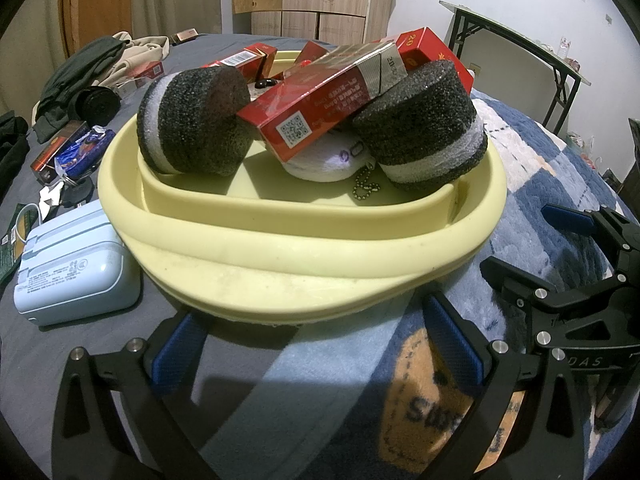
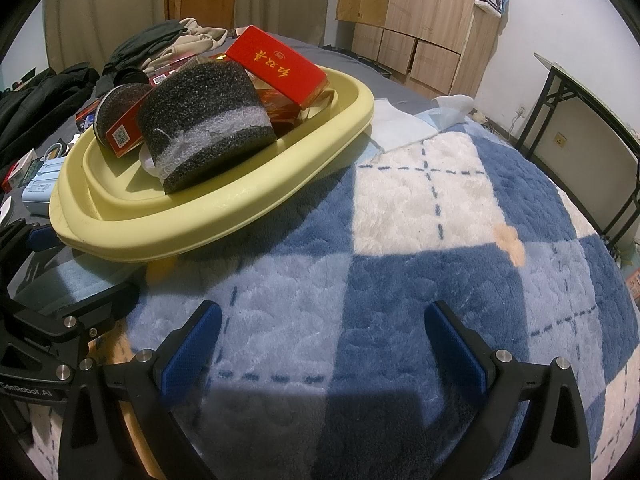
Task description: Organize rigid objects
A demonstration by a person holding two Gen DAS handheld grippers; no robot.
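Observation:
A pale yellow oval basin (image 1: 280, 248) (image 2: 224, 216) lies on the bed, filled with two dark foam cylinders banded in white (image 1: 192, 120) (image 1: 424, 128) (image 2: 208, 120), red cartons (image 1: 320, 100) (image 2: 276, 68), a white round object (image 1: 324, 160) and a bead chain (image 1: 366, 188). My left gripper (image 1: 316, 344) is open just in front of the basin's near rim, nothing between its blue pads. My right gripper (image 2: 324, 344) is open over the checked blanket (image 2: 420, 220), to the right of the basin; its black frame also shows in the left wrist view (image 1: 560, 280).
A light blue box (image 1: 72, 268) lies left of the basin, with red packs (image 1: 56, 152), a blue wrapper (image 1: 80, 148) and dark clothes (image 1: 80, 76) beyond it on the grey sheet. A folding table (image 2: 592, 108) and wooden cabinets (image 2: 416, 20) stand behind.

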